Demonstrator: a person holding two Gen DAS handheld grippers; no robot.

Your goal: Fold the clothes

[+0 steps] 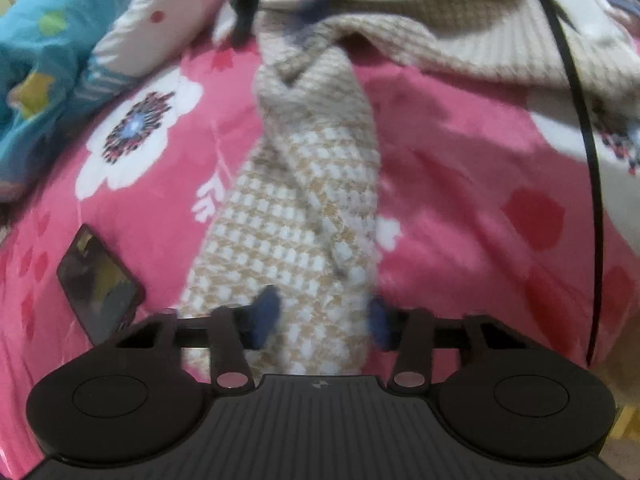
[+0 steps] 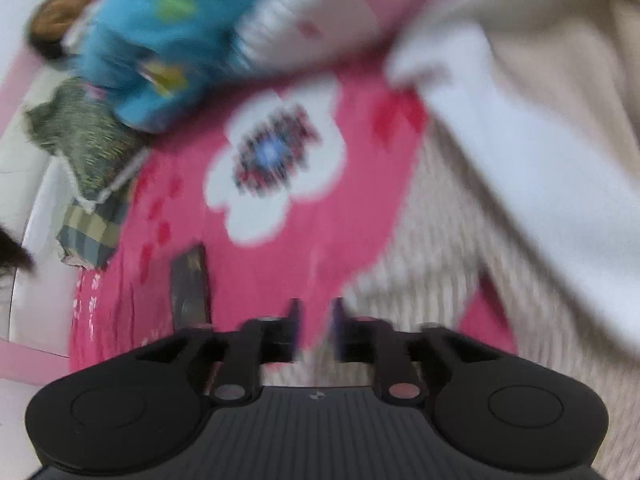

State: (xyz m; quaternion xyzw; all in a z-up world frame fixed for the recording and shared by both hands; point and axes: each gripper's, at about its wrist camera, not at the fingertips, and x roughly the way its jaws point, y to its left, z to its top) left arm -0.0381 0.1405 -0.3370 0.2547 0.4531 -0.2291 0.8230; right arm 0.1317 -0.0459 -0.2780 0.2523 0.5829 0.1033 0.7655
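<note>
A beige-and-white houndstooth knit garment (image 1: 320, 184) lies on a pink floral bedspread (image 1: 460, 168). One twisted sleeve runs from its body at the top down to my left gripper (image 1: 322, 320). That gripper's blue pads stand apart on either side of the sleeve, without visibly pinching it. A dark blurred shape with a blue tip touches the sleeve's far end. In the blurred right wrist view, the garment (image 2: 432, 240) shows its white lining on the right. My right gripper (image 2: 316, 320) hovers at its edge with a narrow gap, and only bedspread (image 2: 280, 248) shows between the fingers.
A dark phone (image 1: 96, 284) (image 2: 190, 284) lies on the bedspread left of the sleeve. A blue patterned garment (image 1: 36, 60) (image 2: 160, 40) and a white-and-pink pillow (image 1: 160, 12) sit beyond it. Grey-green and striped folded cloths (image 2: 92, 148) lie at the bed's left edge. A black cable (image 1: 592, 160) hangs on the right.
</note>
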